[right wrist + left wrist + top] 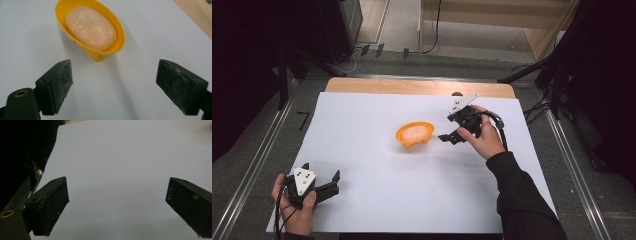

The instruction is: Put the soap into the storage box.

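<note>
An orange dish (pixel 414 135) sits near the middle of the white sheet with a pale peach bar of soap (pixel 414 132) lying in it. In the right gripper view the dish (pixel 117 46) and soap (pixel 91 27) lie just ahead of the jaws. My right gripper (pixel 449 129) hovers just right of the dish, open, nothing between its jaws (pixel 115 87). My left gripper (pixel 334 181) rests at the sheet's near left corner, open and empty; bare white sheet lies between its jaws (pixel 117 207).
The white sheet (pixel 377 190) covers most of the wooden table (pixel 412 86). Metal rails (pixel 257 160) run along both sides. A cable trails from the right gripper over the person's hand (pixel 486 140). Dark stands and cables sit beyond the far edge.
</note>
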